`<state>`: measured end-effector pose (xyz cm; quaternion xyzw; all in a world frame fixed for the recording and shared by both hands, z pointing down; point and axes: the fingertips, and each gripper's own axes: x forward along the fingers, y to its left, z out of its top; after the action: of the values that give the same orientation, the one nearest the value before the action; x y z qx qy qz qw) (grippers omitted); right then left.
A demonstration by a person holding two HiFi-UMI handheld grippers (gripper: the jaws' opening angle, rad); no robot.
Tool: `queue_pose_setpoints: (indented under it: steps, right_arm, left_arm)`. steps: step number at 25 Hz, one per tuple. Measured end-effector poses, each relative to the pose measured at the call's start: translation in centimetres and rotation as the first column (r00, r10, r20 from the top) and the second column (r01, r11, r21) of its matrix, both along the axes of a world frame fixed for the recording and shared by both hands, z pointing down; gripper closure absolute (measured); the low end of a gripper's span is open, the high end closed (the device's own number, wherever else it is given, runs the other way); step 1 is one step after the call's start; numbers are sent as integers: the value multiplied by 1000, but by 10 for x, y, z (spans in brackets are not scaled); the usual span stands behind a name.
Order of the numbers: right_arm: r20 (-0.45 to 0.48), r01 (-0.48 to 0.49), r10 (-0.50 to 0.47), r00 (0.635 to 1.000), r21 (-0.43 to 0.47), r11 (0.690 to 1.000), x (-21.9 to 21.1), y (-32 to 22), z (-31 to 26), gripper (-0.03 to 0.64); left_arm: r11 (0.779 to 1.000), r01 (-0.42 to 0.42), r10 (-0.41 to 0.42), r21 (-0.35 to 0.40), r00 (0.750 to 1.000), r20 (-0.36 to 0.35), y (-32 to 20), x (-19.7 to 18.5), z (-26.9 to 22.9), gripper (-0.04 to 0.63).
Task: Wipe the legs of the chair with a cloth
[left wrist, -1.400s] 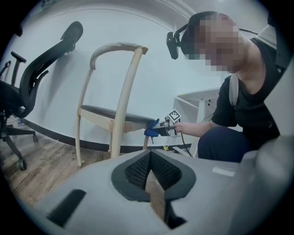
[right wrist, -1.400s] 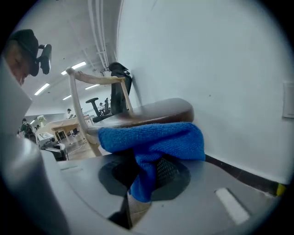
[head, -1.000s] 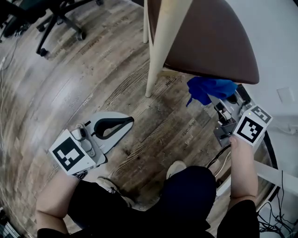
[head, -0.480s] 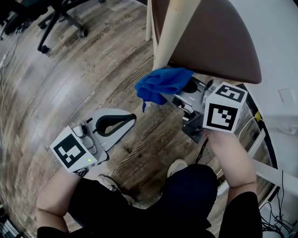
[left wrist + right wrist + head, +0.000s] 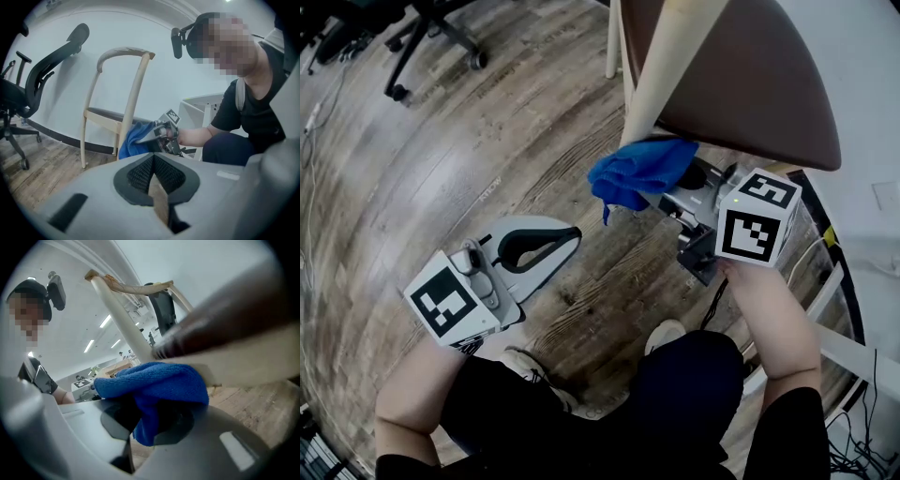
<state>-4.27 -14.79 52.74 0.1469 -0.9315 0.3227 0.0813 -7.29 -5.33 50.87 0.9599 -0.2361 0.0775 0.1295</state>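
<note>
The blue cloth (image 5: 642, 169) is clamped in the right gripper (image 5: 667, 186) and held against the pale chair leg (image 5: 666, 70), below the seat (image 5: 750, 84). The left gripper (image 5: 562, 246) is held well apart over the floor (image 5: 441, 169), jaws closed on nothing.

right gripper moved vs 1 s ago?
Yes. The right gripper with the blue cloth swung left, from below the seat edge on the right over to the pale chair leg, where the cloth now sits.
</note>
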Motion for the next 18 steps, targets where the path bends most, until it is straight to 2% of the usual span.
queue_pose_setpoints:
  steps: [10,15,18]
  right_arm:
    - [-65,-21,9,998,-198,980,-2,-7,136,552]
    - [-186,-43,-14,982,-298,954,2,-12,234,552]
    - [-283,-66,-33,959,-332,941,4,-18,292,552]
  left_arm:
    - [997,40,-38,-59,999,38,4,-21,15,597]
    - [996,59,-57,-72,998,30,3,-25,14,598]
    - [994,67,-62,-92,997,56,6,-32,18,597]
